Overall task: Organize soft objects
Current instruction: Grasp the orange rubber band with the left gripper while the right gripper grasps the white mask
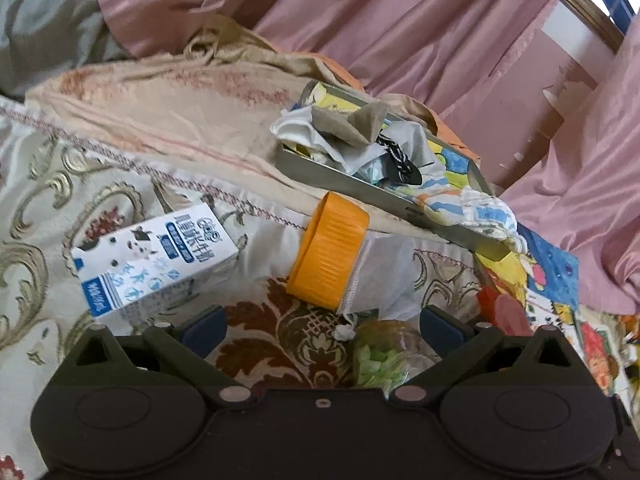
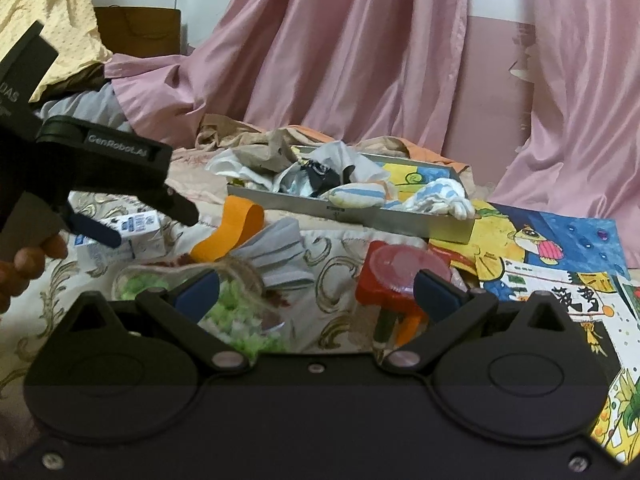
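Note:
A grey metal tray (image 1: 360,190) (image 2: 304,203) sits on the bed and holds several soft things: white cloths, a tan cloth (image 1: 348,124), a black patterned piece (image 1: 400,164), and striped blue-white socks (image 1: 480,212) (image 2: 356,194). A white face mask (image 1: 384,276) (image 2: 280,252) lies on the bedspread in front of the tray. My left gripper (image 1: 320,326) is open and empty, just short of the mask; it also shows in the right wrist view (image 2: 148,220). My right gripper (image 2: 316,292) is open and empty.
An orange lid (image 1: 330,250) (image 2: 232,234), a milk carton (image 1: 156,260) (image 2: 124,234), a clear bag of green bits (image 1: 380,356) (image 2: 236,312) and a red-capped plastic thing (image 2: 396,276) lie on the patterned bedspread. Colourful drawings (image 2: 552,248) lie to the right. Pink curtains (image 2: 360,48) hang behind.

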Available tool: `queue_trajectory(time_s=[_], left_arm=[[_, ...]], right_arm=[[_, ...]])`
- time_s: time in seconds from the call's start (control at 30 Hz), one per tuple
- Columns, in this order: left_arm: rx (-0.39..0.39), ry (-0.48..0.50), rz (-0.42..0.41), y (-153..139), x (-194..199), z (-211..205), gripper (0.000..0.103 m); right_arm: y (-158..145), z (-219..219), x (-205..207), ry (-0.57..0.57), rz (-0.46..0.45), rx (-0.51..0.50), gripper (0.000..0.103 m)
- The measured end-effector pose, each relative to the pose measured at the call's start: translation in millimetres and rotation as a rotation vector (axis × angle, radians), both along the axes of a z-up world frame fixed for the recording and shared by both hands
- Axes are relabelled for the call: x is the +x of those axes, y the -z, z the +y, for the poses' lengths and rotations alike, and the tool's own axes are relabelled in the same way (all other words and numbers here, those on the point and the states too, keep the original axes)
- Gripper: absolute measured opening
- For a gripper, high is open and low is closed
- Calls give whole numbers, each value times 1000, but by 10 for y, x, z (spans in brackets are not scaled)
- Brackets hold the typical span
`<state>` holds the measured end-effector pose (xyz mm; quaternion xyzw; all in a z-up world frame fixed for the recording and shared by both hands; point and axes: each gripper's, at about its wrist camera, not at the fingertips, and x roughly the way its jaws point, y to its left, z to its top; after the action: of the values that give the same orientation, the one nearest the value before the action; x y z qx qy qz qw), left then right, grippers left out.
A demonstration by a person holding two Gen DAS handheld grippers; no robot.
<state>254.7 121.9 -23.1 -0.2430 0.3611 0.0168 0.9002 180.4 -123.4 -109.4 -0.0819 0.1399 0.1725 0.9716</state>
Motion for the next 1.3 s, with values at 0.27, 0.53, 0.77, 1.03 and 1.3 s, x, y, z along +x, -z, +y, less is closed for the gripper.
queue_trajectory(time_s=[0.27,0.53,0.77,1.03,1.3], left_arm=[[-82,31,35,143,204,110,97],[-97,76,47,254,331,130,83],[-193,62,49,358,380,249,72],[-325,44,82,506,431,327,62],[-498,-33,108,713,526,458,55]], right_arm=[[-74,23,337,-17,49,-55,103],[-466,137,877,-91,147,-114,102],[-702,361,1502,-79,357,-45,102],[-615,668,2019,-45,647,-18,102],[-416,809,2317,11,828,37,88]])
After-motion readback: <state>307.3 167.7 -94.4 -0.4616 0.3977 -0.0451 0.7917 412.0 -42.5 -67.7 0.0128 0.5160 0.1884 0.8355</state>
